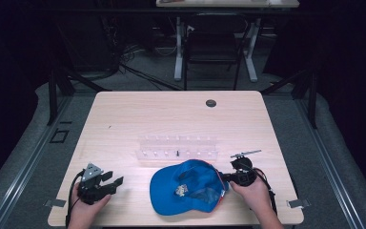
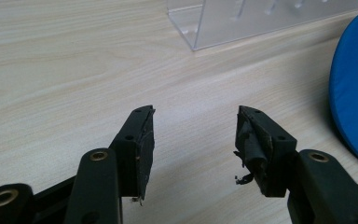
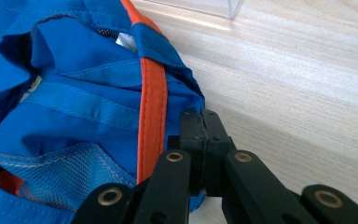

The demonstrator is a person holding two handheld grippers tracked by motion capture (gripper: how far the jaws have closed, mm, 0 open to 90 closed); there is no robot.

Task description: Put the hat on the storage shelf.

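Observation:
A blue cap [image 1: 187,187] with an orange strap [image 3: 151,107] lies on the wooden table [image 1: 124,119] near its front edge, with a small pale emblem [image 1: 181,190] on it. My right gripper [image 1: 223,177] is at the cap's right side. In the right gripper view its jaws [image 3: 200,114] are pressed together on the blue fabric [image 3: 74,107] at the cap's rear edge, next to the strap. My left gripper [image 1: 116,179] sits left of the cap, apart from it. Its jaws [image 2: 193,114] stand open over bare wood, with the cap's brim [image 2: 354,93] off to the right.
A clear plastic rack [image 1: 177,148] with small pegs stands just behind the cap, and it also appears at the top of the left gripper view [image 2: 261,18]. A dark grommet [image 1: 211,103] sits near the table's far edge. Beyond the table are a chair [image 1: 213,43] and another desk.

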